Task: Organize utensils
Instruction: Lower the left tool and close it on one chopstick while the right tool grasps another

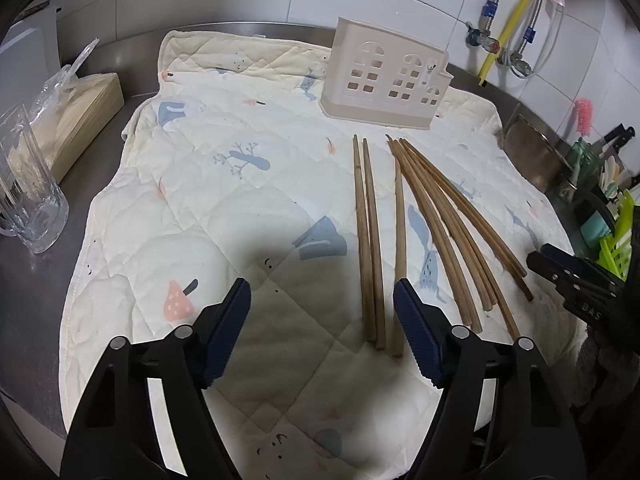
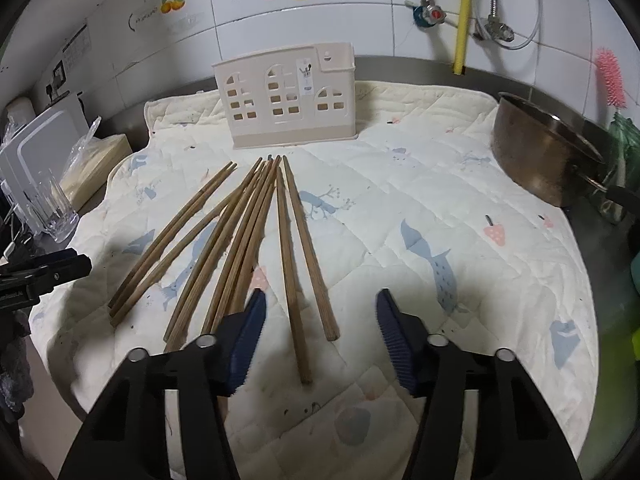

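Observation:
Several wooden chopsticks (image 1: 432, 232) lie fanned on a quilted cream mat (image 1: 224, 200); they also show in the right wrist view (image 2: 240, 240). A beige house-shaped utensil holder (image 1: 384, 76) stands upright at the mat's far edge, also in the right wrist view (image 2: 286, 98). My left gripper (image 1: 322, 300) is open and empty above the mat, just left of the near chopstick ends. My right gripper (image 2: 322, 312) is open and empty, with two chopsticks (image 2: 304, 256) lying between its fingers. The right gripper shows at the left view's right edge (image 1: 568, 276).
A glass mug (image 1: 28, 196) and a wooden box with a plastic bag (image 1: 80, 116) stand left on the steel counter. A metal pot (image 2: 548, 148), a pink brush (image 2: 610, 78) and a green rack (image 1: 620, 244) stand right. Tiled wall with pipes behind.

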The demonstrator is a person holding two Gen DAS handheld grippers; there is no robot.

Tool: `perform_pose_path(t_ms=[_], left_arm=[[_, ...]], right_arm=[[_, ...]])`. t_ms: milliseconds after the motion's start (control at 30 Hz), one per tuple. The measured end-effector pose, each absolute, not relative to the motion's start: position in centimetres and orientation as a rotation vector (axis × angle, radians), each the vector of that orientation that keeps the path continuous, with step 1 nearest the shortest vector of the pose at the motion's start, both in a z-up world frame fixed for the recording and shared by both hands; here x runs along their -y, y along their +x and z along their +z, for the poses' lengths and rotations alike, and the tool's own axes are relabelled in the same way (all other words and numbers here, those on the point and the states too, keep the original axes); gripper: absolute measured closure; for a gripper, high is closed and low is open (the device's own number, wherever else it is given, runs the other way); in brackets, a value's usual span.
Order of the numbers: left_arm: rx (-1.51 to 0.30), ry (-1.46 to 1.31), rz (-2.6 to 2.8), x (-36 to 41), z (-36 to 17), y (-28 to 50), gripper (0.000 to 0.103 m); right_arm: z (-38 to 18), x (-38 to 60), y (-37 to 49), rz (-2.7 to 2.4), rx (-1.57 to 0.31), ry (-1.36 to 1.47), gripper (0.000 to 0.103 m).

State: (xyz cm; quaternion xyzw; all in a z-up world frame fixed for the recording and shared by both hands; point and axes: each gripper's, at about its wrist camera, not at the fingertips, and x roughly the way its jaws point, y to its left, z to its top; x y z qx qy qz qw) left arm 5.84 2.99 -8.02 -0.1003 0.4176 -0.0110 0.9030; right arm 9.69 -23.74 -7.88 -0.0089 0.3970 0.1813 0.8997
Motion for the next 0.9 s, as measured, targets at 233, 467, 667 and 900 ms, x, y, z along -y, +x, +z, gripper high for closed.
perform_pose_path(t_ms=[233, 467, 667, 900], left_arm=[[-0.872, -0.204, -0.039, -2.9, -8.2, 6.2, 0.047], [-0.894, -0.193, -0.098, -1.6, -8.7, 7.0, 0.073], [-0.908, -0.173, -0.119, -0.5, -9.1, 8.3, 0.085], [-0.93, -0.16, -0.123, 0.1, -9.8, 10.0, 0.09]], right_arm=[[-8.6, 23.4, 11.4, 0.406, -0.842, -0.028, 0.078], [-9.5, 23.0, 12.0, 0.416, -0.858, -0.056, 0.095], [-10.1, 23.2, 12.2, 0.415, -0.865, -0.051, 0.096], [-10.3, 23.2, 12.2, 0.416, -0.864, -0.044, 0.096]])
